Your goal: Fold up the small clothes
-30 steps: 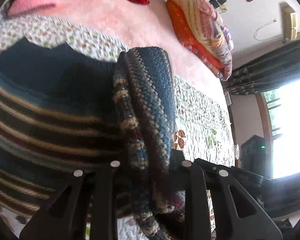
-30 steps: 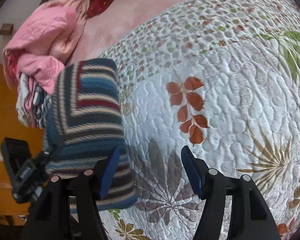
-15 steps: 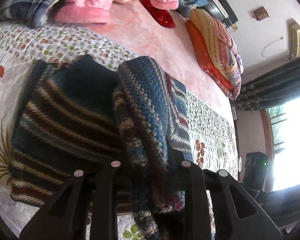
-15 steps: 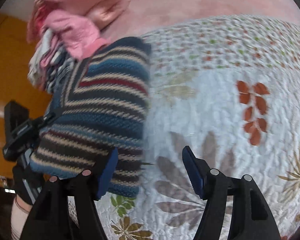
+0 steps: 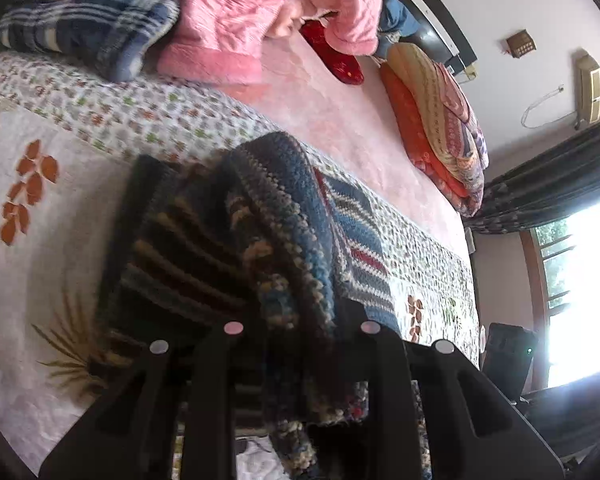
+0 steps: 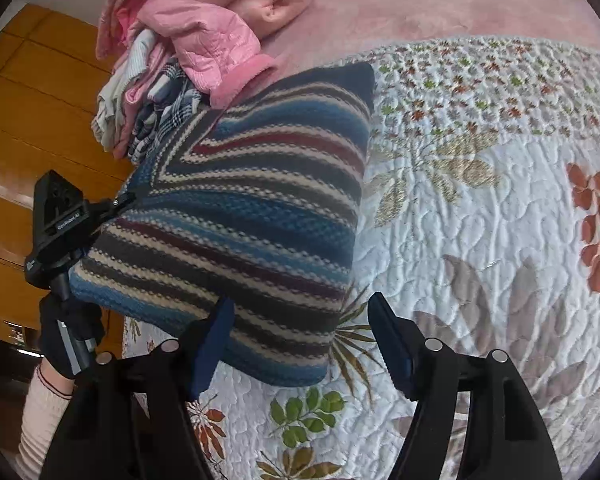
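While left gripper [image 5: 300, 328] stays clamped on sweater [image 6: 244, 216] (lifted farther off quilt [image 6: 480, 240]), right gripper [image 6: 300, 336] jaws released.

The striped knitted sweater [image 6: 244, 220] is folded into a thick rectangle with bands of blue, dark grey, cream and dark red. It lies on the quilt [image 6: 480, 240], near the quilt's patterned border, its far corner just beside the pile of pink clothes [image 6: 204, 28]. One edge [image 5: 284, 248] is lifted off the quilt and bunched.
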Demonstrator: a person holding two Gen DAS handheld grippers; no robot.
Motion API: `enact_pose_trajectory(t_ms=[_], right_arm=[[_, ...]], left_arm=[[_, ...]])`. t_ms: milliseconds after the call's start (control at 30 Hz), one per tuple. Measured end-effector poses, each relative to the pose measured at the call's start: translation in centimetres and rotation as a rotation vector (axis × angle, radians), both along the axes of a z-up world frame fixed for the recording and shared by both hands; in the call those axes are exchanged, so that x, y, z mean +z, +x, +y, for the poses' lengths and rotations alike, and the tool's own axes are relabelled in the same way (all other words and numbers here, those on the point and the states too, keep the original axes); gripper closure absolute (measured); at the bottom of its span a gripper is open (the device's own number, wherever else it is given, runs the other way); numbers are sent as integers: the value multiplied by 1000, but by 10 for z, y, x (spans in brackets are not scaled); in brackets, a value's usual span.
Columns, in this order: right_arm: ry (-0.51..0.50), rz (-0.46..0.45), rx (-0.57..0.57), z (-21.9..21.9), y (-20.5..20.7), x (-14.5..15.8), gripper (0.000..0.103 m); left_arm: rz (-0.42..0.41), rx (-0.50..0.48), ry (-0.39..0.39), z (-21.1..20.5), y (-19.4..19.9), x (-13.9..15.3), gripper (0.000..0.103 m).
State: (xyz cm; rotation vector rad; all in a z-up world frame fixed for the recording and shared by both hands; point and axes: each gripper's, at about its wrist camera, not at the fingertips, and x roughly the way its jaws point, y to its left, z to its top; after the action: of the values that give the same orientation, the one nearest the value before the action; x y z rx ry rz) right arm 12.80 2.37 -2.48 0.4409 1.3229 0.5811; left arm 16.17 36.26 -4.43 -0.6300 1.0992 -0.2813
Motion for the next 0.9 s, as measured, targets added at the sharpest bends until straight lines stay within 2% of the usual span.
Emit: enact_pose_trajectory(t_ms=[200, 367, 500, 567, 633, 733, 900], right_arm=[[-22, 4, 50, 28, -1, -7, 33], [-48, 21, 96, 51, -4, -18, 33], [-85, 36, 138, 66, -10, -31, 33], [-110, 38, 153, 73, -12, -36, 38], [-130, 35, 181, 80, -14, -42, 49], [-169, 34, 196, 89, -16, -48, 50], [-159, 44, 190, 91, -15, -52, 50]], left_arm=[[-6, 2, 22, 29, -4, -2, 83], [11, 12, 8, 52, -11, -23, 83], [28, -2, 55, 61, -8, -40, 83], [50, 7, 65, 67, -6, -50, 83], [75, 20, 72, 69, -7, -61, 81], [100, 19, 131, 68, -10, -66, 69], [107, 73, 147, 80, -21, -38, 57]])
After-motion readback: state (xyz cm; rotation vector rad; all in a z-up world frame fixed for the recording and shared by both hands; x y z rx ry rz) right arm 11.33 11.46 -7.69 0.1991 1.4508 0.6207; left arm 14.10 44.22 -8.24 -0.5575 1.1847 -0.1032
